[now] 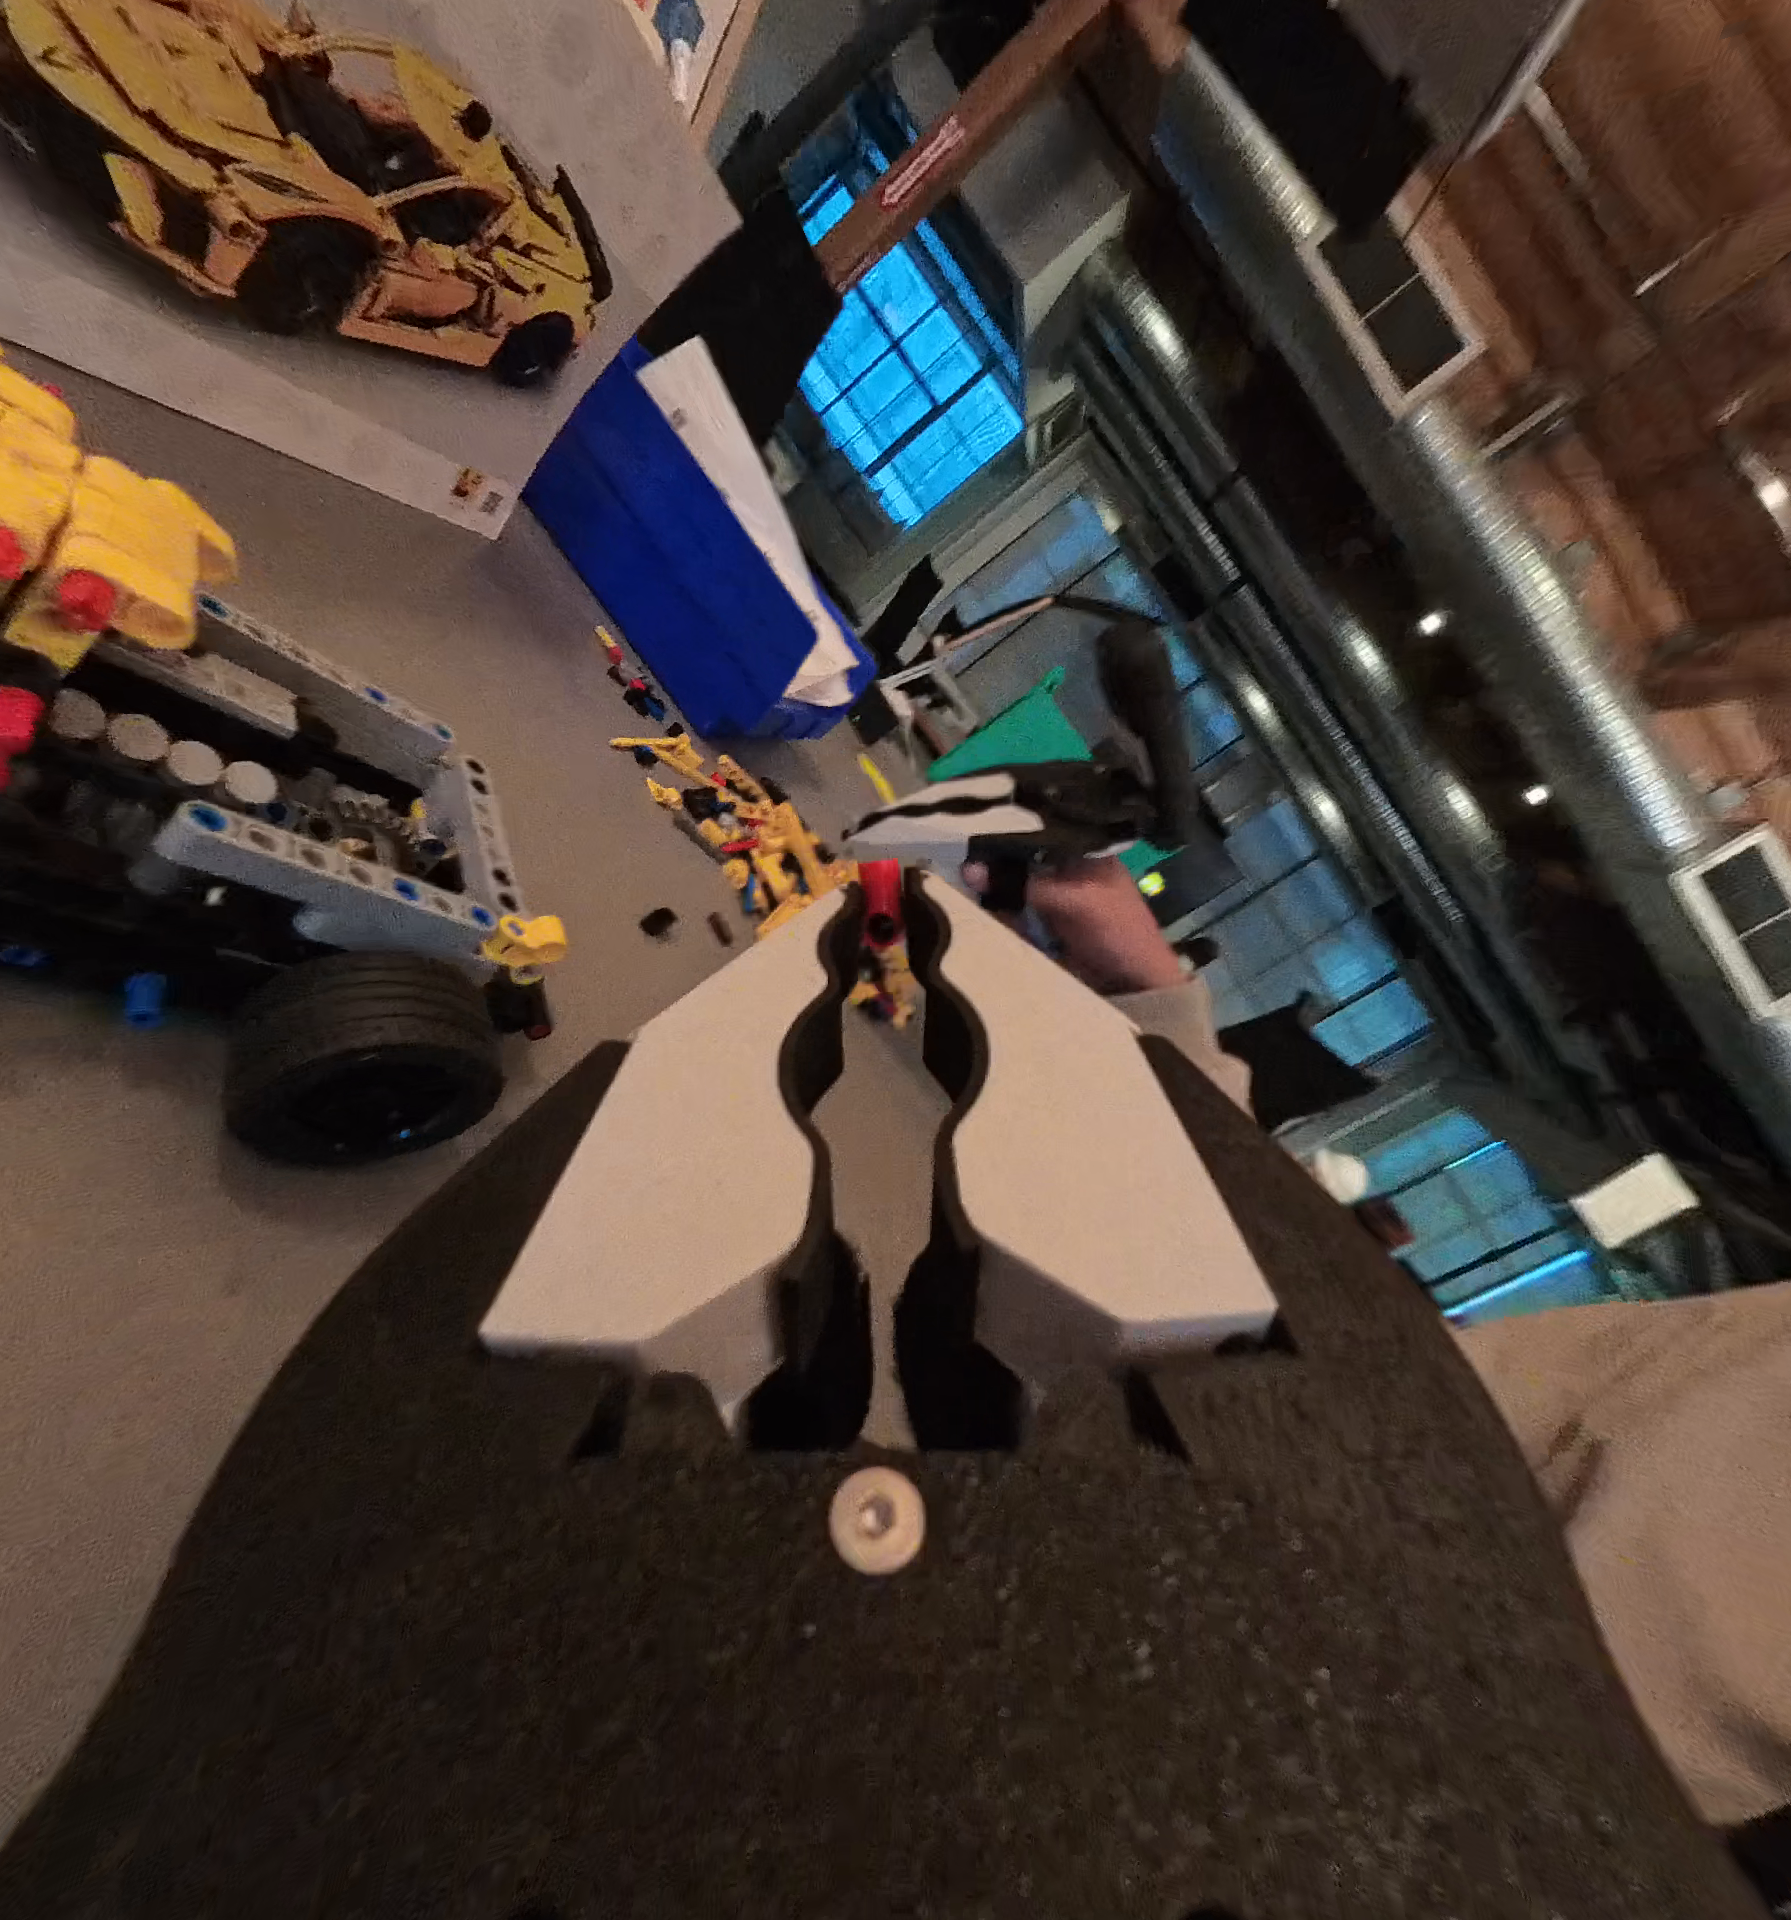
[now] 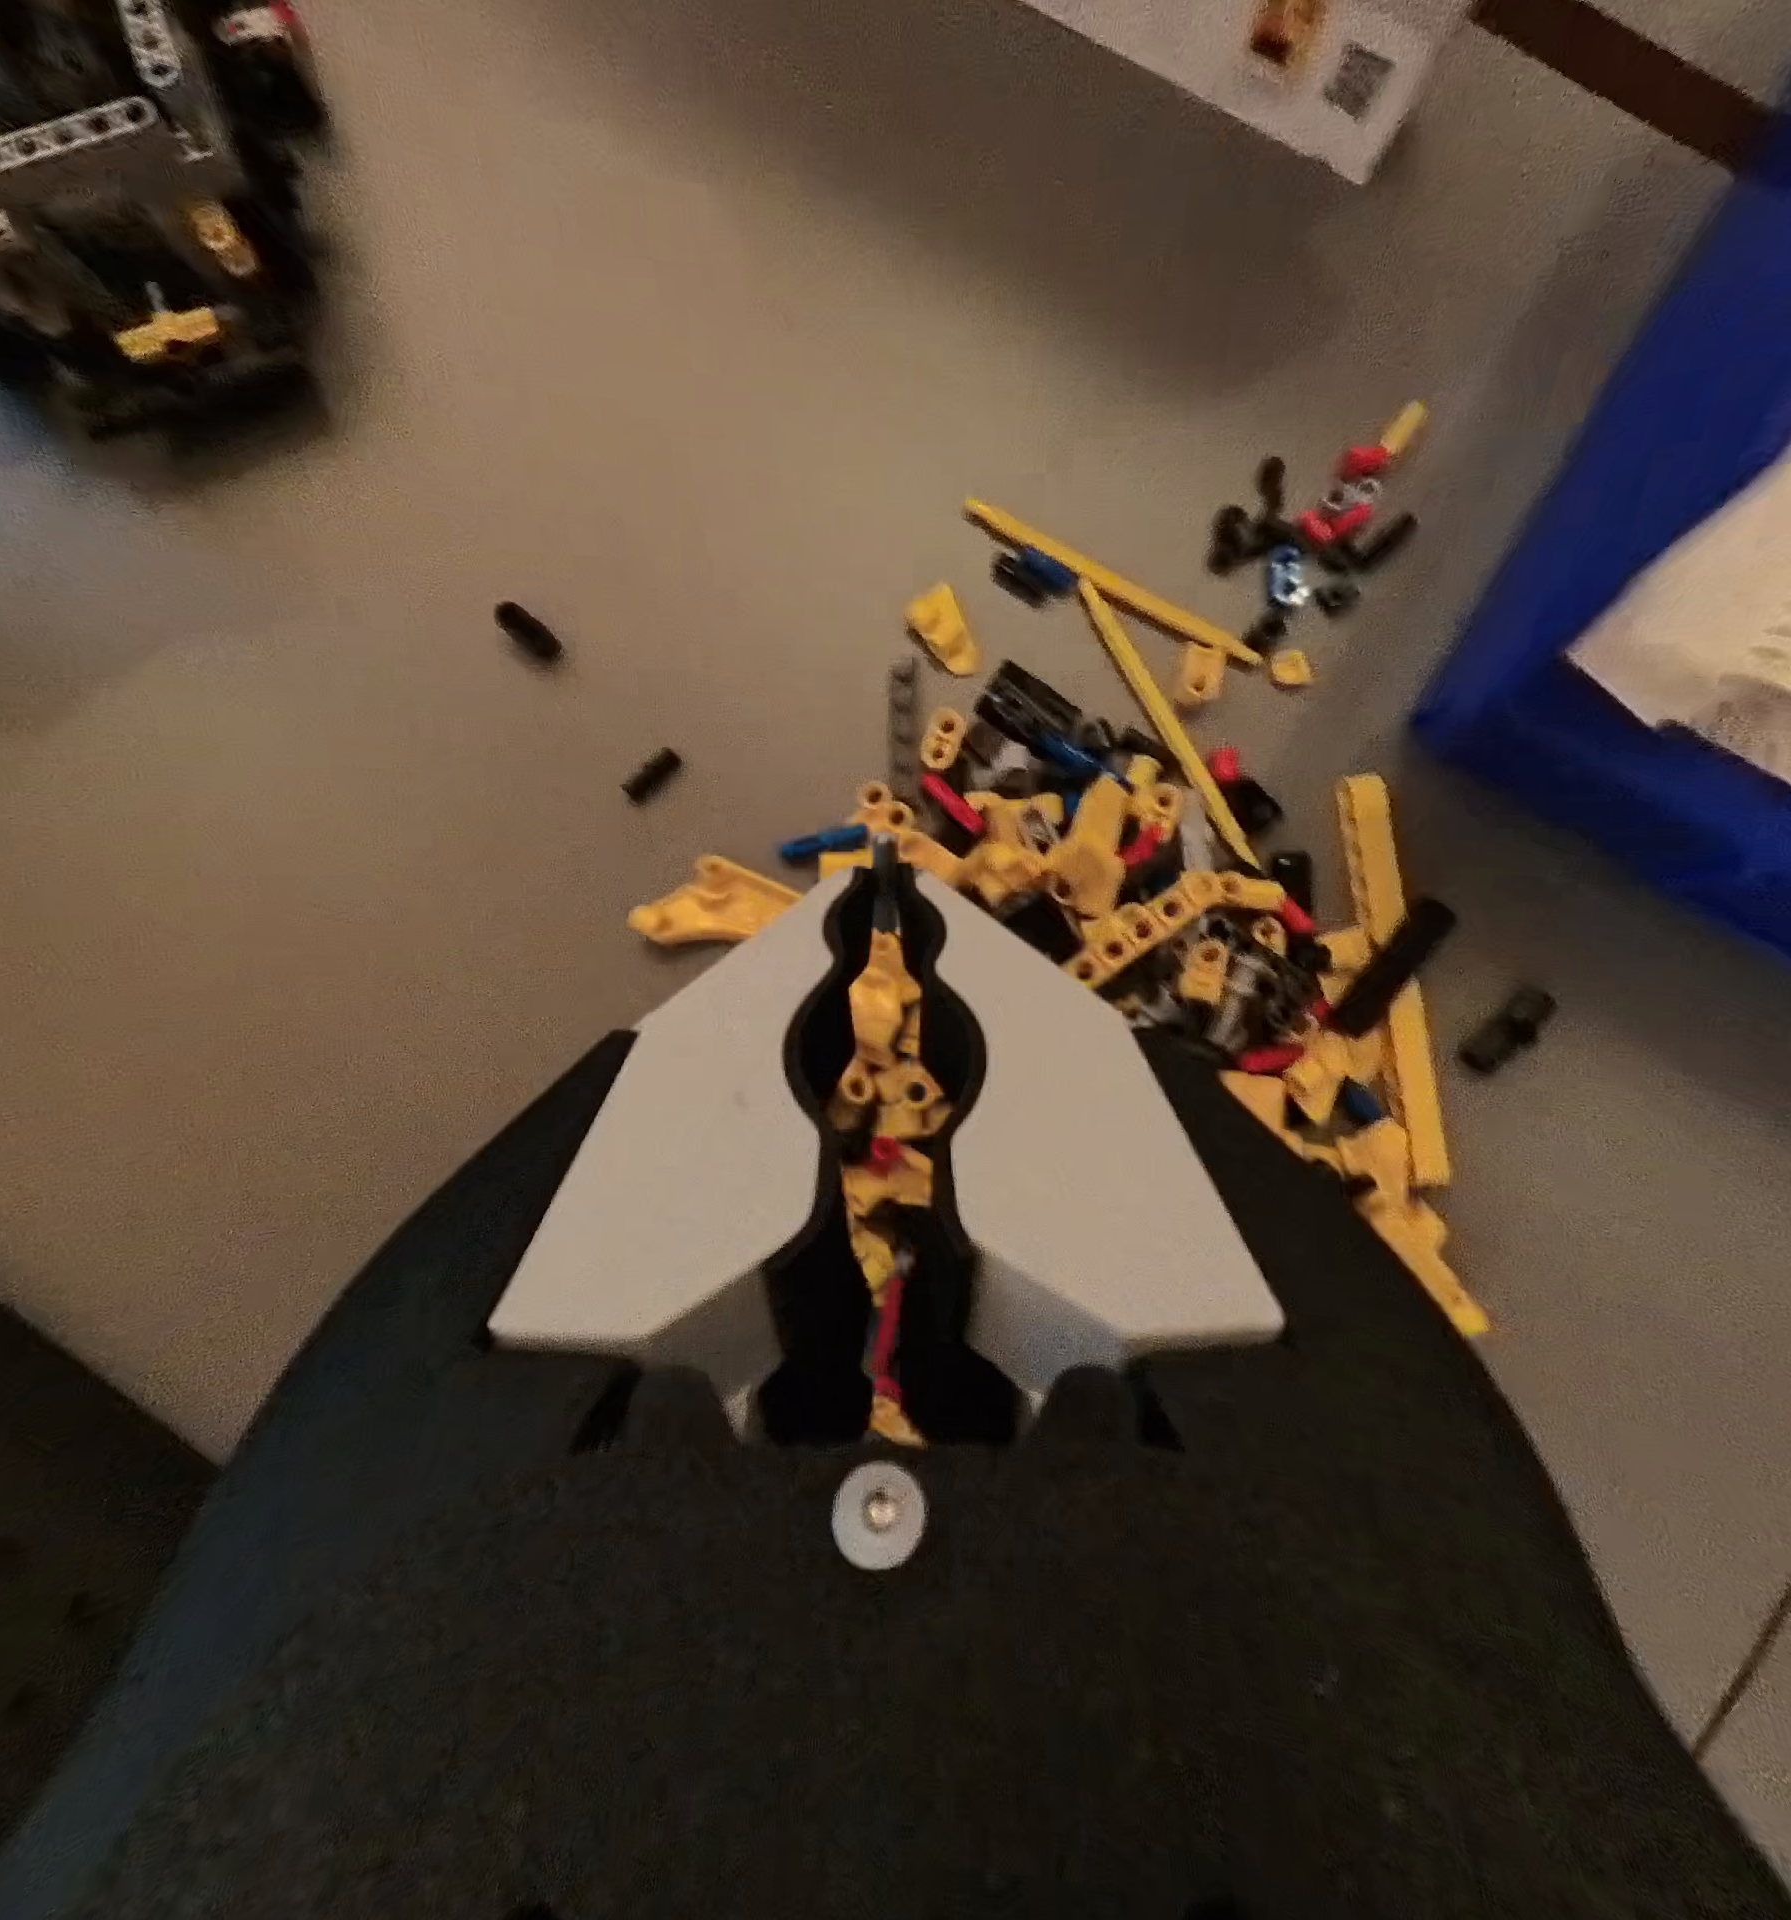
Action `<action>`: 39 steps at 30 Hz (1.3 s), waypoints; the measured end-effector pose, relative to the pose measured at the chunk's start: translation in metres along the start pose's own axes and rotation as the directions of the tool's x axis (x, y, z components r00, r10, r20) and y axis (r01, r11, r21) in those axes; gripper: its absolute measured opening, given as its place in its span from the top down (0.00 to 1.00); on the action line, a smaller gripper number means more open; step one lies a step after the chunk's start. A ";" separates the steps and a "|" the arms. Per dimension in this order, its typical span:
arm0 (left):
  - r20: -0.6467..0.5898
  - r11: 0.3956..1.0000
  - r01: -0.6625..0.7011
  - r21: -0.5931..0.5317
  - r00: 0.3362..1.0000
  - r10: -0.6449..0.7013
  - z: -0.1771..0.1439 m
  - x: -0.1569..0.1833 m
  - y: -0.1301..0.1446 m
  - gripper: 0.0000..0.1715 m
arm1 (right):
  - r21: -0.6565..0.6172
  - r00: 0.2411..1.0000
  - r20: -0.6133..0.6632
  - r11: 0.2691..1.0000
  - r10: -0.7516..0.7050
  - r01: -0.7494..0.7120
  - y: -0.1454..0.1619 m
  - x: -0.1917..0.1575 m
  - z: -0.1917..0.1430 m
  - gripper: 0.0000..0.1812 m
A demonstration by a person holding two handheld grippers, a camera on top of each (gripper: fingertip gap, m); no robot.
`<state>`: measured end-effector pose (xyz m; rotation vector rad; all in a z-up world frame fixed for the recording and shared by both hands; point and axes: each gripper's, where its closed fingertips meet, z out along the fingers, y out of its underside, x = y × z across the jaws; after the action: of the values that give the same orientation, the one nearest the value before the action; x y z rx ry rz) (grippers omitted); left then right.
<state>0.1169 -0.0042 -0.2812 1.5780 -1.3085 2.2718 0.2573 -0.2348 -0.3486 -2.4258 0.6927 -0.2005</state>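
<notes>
With its tips pinching a small red piece (image 1: pixel 878 914), my left hand-held gripper (image 1: pixel 883 896) hangs above the grey surface (image 1: pixel 143 1299). My right hand-held gripper (image 2: pixel 883 883) nips a thin dark pin (image 2: pixel 883 862) over the yellow brick pile (image 2: pixel 1130 894), near the blue bin (image 2: pixel 1649 665).

Work surface: a plain grey tabletop (image 1: pixel 91 1299). Behind it, tall gridded windows (image 1: pixel 912 384) show blue light. A ribbed metal duct (image 1: pixel 1556 665) runs along a brick wall (image 1: pixel 1722 343). Small ceiling lights (image 1: pixel 1431 623) are lit.
</notes>
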 end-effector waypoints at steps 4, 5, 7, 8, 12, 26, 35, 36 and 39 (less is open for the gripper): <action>-0.111 1.000 0.001 -0.022 0.994 -0.004 0.017 0.009 0.008 0.96 | -0.062 0.993 -0.116 0.998 -0.014 0.007 0.018 0.024 0.007 0.90; -0.107 0.998 -0.053 -0.042 0.993 0.049 0.018 0.012 0.011 0.96 | -0.040 0.994 -0.100 0.999 -0.032 0.028 0.011 0.016 0.012 0.86; -0.055 0.982 -0.177 -0.073 0.983 0.173 0.017 0.008 0.017 0.96 | 0.085 0.986 0.012 0.983 -0.165 0.163 -0.014 -0.024 0.027 0.84; -0.043 0.974 -0.213 -0.072 0.977 0.211 0.016 0.008 0.017 0.96 | 0.143 0.972 0.053 0.965 -0.228 0.219 -0.024 -0.046 0.036 0.83; -0.081 0.971 -0.233 -0.048 0.970 0.229 0.011 0.019 0.015 0.96 | 0.170 0.929 0.138 0.933 -0.343 0.319 -0.034 -0.090 0.076 0.83; -0.178 0.982 -0.185 -0.029 0.968 0.177 0.010 0.030 0.008 0.96 | 0.066 0.976 -0.173 0.987 -0.136 0.149 0.000 0.026 0.020 0.97; -0.236 0.988 -0.148 -0.047 0.963 0.133 0.012 0.041 0.018 0.97 | 0.639 0.736 0.601 0.740 -0.310 -0.211 -0.104 -0.220 -0.035 0.86; -0.239 0.990 -0.133 -0.048 0.964 0.118 0.011 0.041 0.019 0.97 | 0.682 0.761 0.547 0.713 -0.350 -0.162 -0.106 -0.231 -0.031 0.86; -0.265 0.996 -0.076 -0.039 0.962 0.063 0.009 0.043 0.017 0.97 | 0.729 0.819 0.381 0.684 -0.429 0.020 -0.106 -0.250 -0.018 0.86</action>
<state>0.0947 -0.0370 -0.2563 1.1807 -1.3546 2.3695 0.0846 -0.0411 -0.2666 -1.6734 0.0038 0.1032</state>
